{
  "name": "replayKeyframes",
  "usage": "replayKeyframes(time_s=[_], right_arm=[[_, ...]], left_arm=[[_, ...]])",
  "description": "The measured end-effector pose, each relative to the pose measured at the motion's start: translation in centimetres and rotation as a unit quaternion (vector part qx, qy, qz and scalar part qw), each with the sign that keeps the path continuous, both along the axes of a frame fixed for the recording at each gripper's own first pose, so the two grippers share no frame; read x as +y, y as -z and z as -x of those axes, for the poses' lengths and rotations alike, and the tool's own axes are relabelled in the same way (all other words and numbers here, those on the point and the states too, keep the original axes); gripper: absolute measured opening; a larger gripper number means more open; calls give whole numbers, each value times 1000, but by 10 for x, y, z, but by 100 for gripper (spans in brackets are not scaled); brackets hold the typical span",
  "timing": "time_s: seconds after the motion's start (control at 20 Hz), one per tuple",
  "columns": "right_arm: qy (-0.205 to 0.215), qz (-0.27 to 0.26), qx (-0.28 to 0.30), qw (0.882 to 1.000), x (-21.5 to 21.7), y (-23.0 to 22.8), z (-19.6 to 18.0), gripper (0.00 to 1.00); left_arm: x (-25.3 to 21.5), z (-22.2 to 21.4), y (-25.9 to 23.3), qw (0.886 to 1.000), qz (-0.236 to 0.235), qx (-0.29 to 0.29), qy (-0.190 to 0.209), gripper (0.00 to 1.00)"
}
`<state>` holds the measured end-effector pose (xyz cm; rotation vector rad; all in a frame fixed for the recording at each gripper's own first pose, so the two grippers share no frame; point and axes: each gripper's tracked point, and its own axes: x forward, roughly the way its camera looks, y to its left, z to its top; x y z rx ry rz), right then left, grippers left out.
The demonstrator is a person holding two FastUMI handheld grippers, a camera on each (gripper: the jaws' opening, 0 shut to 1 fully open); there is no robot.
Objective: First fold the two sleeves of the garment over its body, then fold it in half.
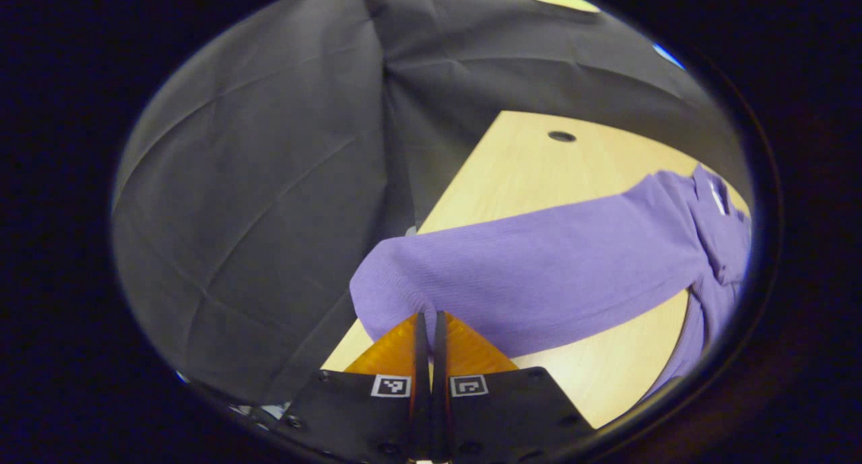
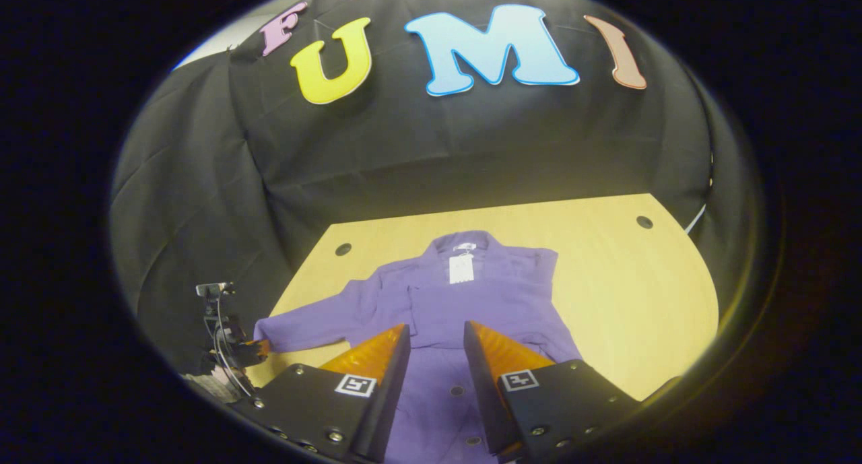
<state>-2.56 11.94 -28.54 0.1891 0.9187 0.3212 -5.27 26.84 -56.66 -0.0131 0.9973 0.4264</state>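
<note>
Pinched together at the bottom of the left gripper view, the left hand-held gripper (image 1: 429, 318) has its two fingers closed on the cuff end of the long purple knitted sleeve (image 1: 532, 275), which stretches from the fingertips across the pale wooden worktop (image 1: 525, 168) toward the rest of the purple garment (image 1: 720, 228) at the far right. That sleeve's cuff sits right at the worktop's near left edge, with the black cloth booth wall (image 1: 256, 201) beyond it. In the right gripper view, the right hand-held gripper (image 2: 434, 333) hangs with its fingers spread apart, holding nothing, just above the lower body of the purple garment (image 2: 471, 302). From there the garment lies flat on the worktop (image 2: 626, 275), collar toward the booth wall (image 2: 417, 141), a small white tag (image 2: 459, 270) showing just below the collar. Its one sleeve (image 2: 316, 319) runs out toward the worktop's left edge, where the left hand-held gripper (image 2: 252, 348) shows small and far off, at the cuff. On the side of the garment away from that sleeve, the fabric lies close against the body. Two small dark round holes (image 2: 343, 249) sit in the worktop, near its far corners.
</note>
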Motion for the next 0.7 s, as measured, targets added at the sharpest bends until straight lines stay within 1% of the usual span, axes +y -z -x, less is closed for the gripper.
replayKeyframes(time_s=[0.05, 0.2, 0.3, 0.4, 0.55, 0.7], right_arm=[[2, 0, 0, 1000, -2, 0, -1, 53], [10, -2, 3, 1000, -8, 1, -1, 53], [13, -3, 3, 1000, -13, 2, -1, 53], [16, -3, 5, 1000, -18, 4, -1, 53], [25, -6, 10, 1000, -26, 6, 0, 53], [37, -11, 14, 999, -36, 9, 3, 53]], left_arm=[[-2, -2, -2, 1000, 0, 4, 8, 7], [-8, -7, -12, 1000, 0, -1, 8, 7], [-16, -15, -22, 1000, 1, -15, 11, 7], [-32, -28, -44, 999, 7, -35, 25, 7], [-66, -59, -76, 995, 10, -67, 70, 7], [-116, -93, -113, 987, 11, -100, 123, 7]])
